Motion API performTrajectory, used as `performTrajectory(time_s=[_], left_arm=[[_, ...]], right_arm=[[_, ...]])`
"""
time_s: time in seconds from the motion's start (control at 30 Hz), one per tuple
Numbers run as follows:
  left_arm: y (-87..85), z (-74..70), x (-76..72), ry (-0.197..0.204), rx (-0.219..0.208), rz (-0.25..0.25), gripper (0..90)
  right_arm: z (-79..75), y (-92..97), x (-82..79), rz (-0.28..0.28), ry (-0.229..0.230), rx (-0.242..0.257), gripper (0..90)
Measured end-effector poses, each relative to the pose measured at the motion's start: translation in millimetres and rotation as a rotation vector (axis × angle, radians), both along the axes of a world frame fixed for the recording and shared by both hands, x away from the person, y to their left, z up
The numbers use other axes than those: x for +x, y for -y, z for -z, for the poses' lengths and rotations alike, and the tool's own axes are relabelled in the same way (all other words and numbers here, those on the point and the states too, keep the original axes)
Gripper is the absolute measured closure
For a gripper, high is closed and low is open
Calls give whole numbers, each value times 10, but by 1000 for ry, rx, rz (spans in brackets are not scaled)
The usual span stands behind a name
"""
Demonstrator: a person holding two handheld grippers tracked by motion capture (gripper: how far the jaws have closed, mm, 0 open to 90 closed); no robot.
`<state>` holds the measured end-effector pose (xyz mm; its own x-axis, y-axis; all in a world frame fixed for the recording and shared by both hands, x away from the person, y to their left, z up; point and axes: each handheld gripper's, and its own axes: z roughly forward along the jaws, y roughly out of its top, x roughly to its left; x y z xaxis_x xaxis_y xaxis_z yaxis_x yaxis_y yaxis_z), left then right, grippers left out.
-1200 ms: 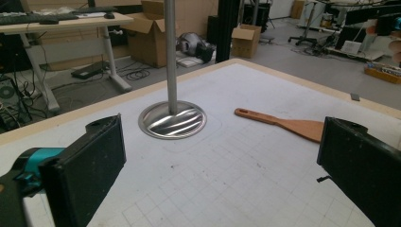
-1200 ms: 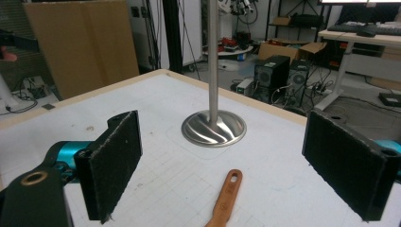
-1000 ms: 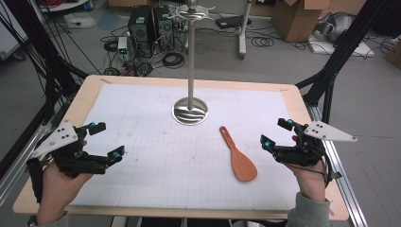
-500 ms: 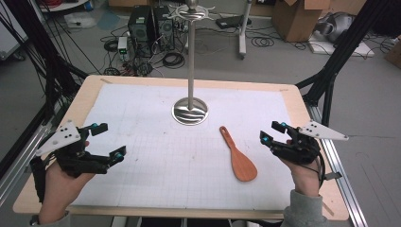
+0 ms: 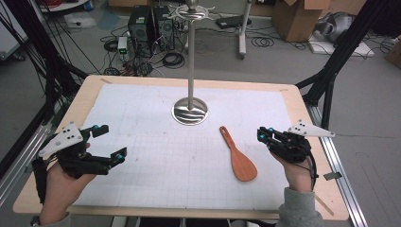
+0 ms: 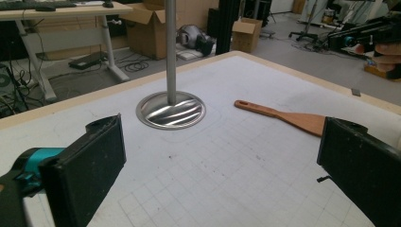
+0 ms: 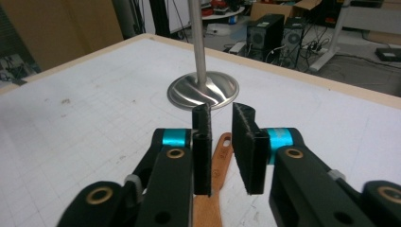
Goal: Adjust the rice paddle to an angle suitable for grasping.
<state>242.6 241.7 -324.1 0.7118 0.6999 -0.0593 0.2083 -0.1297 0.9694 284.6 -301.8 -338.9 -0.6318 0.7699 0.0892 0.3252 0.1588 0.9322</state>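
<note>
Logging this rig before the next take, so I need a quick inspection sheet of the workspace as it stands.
Surface: wooden table under a white grid mat, some small marks.
Job's things: wooden spatula flat on the mat, handle towards the steel stand.
Clutter: nothing seen on the mat.
Grippers: left gripper open wide, holding nothing; right gripper beside the spatula, its jaws have just been closing, a narrow gap left, nothing clamped.
Cables: black lead trails from the right gripper.
Surroundings: computer towers, cardboard boxes, loose floor cables.
</note>
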Motion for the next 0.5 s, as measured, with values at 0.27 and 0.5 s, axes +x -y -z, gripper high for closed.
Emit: performTrajectory(time_s=[0.27,0.5], left_arm=[[3,21,-3,-6,1,1,23],[-15,37,-1,-11,0,-5,23]], right_arm=[[74,-79,66,-27,-12,-37,890],[136,-150,114,-38,2,-74,891]])
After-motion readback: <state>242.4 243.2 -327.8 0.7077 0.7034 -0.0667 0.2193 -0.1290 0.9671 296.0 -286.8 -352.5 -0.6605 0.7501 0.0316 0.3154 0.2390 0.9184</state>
